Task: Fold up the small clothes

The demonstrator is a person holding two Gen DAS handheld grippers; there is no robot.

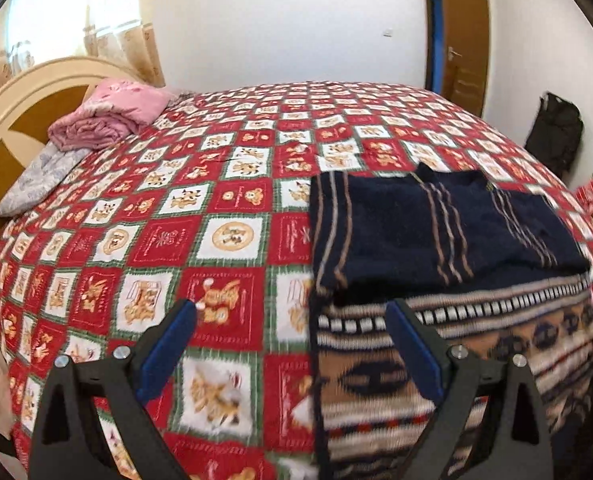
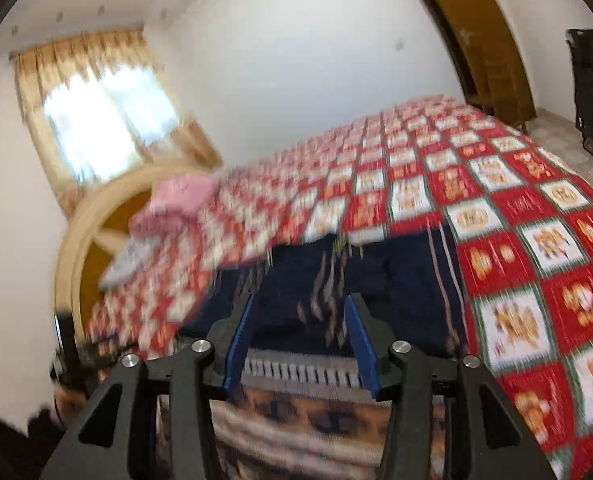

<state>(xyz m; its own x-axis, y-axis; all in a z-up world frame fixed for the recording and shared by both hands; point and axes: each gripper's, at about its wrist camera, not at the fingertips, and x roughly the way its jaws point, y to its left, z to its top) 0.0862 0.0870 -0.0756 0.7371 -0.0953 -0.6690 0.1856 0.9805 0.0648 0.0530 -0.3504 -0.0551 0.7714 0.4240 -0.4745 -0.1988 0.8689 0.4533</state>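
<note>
Sweater (image 1: 436, 228), navy with tan stripes, lay on the bed quilt (image 1: 216, 216) near its foot-side edge, folded part over a patterned knit band (image 1: 456, 344) nearer the cameras. Pink blanket (image 1: 112, 116) sat well apart, by the headboard (image 1: 28, 92).

Left tool (image 1: 292, 312) hung above the sweater's left edge, spread wide, nothing between its blades. Right tool (image 2: 300, 304) hovered over the sweater, partly spread, gripping nothing; view blurred.

Judgement: one fold appeared laid, both tools free of the cloth. Next move likely calls for pinching the band's corners and carrying them over the navy part, evenly.
</note>
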